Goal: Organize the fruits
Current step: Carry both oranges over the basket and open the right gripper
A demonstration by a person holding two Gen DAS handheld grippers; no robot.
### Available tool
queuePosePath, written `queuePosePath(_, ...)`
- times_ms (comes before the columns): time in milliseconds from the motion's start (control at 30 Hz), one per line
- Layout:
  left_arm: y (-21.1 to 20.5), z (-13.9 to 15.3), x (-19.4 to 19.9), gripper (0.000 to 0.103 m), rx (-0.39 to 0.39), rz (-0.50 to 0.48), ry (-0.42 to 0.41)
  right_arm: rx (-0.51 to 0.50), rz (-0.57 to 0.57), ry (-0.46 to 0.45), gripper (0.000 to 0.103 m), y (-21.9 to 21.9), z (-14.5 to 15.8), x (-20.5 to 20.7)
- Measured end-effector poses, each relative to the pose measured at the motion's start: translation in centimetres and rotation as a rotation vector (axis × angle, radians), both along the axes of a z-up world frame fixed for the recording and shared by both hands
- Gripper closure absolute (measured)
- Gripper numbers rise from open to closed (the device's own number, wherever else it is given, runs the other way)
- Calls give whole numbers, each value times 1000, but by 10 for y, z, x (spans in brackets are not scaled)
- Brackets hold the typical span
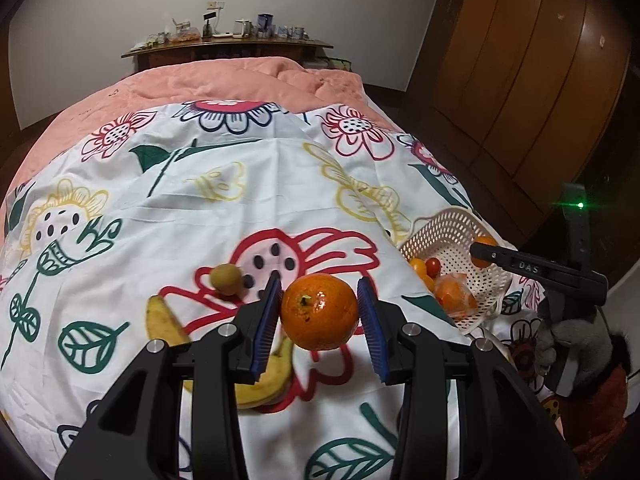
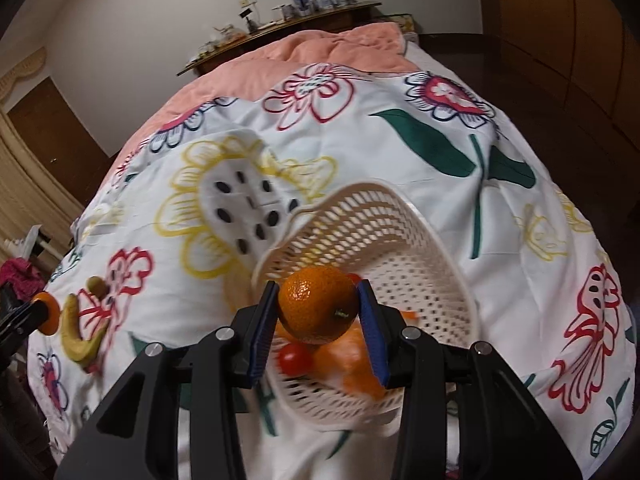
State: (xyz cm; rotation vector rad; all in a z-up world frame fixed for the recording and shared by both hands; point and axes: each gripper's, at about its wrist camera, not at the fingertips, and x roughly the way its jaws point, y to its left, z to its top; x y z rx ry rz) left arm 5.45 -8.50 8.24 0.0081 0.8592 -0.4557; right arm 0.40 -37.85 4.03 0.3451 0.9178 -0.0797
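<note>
The left gripper has its jaws closed on an orange, stem end turned toward the camera, and holds it in the air above the bed, over a red flower printed on the white floral sheet. Under and to the left of that orange a banana lies on the sheet, partly hidden by the gripper, and a small round brownish-green fruit sits just beyond the banana's tip. The right gripper likewise has its jaws clamped on a second orange, held above the white perforated basket, which rests tilted on the sheet toward the right side of the bed. In the basket lie a red cherry tomato and several orange pieces, blurred in the right wrist view; the left wrist view shows them as small orange and red fruits plus some orange fruit in a clear wrapper. From the left wrist view the right gripper appears from the side over the basket, gripped by a gloved hand. A pink quilt covers the far half of the bed, and behind it a wooden shelf carries cups and small items.
</note>
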Motion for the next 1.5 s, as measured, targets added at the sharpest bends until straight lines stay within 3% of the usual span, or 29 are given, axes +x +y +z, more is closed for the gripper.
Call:
queuePosePath(167, -19, -2, 2, 63, 13, -30, 18, 17, -43, -27, 55, -15, -7, -3)
queuePosePath(600, -90, -5, 6, 63, 66, -154, 31, 77, -112, -150, 55, -47, -4, -33)
queuePosePath(800, -128, -18, 18, 63, 71, -225, 73, 66, -116, -210, 54, -50, 3, -44)
queuePosePath(900, -145, -24, 25, 63, 75, -247, 92, 62, -121, -237, 42, -51, 5, -49)
queuePosePath(1333, -207, -41, 33, 63, 88, -345, 120, 95, -206, -255, 40, -76, -3, -65)
queuePosePath(1400, -215, -43, 31, 63, 85, -360, 128, 99, -220, -259, 30, -79, -3, -67)
queuePosePath(1500, -225, -45, 30, 63, 80, -379, 133, 97, -231, -267, 29, -82, -2, -70)
